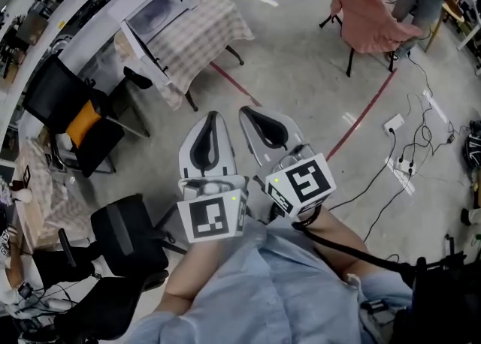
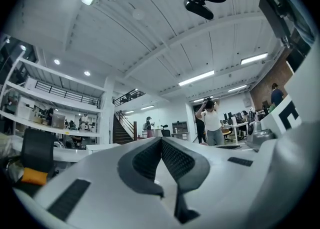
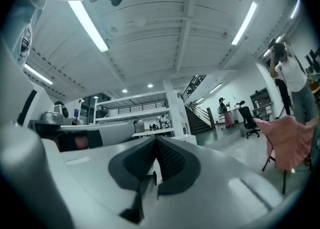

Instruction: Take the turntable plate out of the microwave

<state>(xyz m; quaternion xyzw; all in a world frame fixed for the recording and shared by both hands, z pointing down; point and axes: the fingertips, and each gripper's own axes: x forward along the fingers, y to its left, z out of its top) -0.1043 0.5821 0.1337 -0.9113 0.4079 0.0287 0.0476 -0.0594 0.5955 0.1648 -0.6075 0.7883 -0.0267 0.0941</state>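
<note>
Head view: left gripper (image 1: pixel 212 119) and right gripper (image 1: pixel 248 114) are held clenched and empty, side by side, well apart from the white microwave (image 1: pixel 158 4) on the cloth-covered desk (image 1: pixel 207 34).

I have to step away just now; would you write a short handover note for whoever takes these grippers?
Left gripper: shut, empty, held close to the body.
Right gripper: shut, empty, right beside the left one.
Microwave: on the checked-cloth table, across the floor at the head view's upper left, well away from both grippers.
Turntable plate: not visible from here.
Done: nothing yet.
Left: approach the microwave, get its door open if needed, lift the plate out.
</note>
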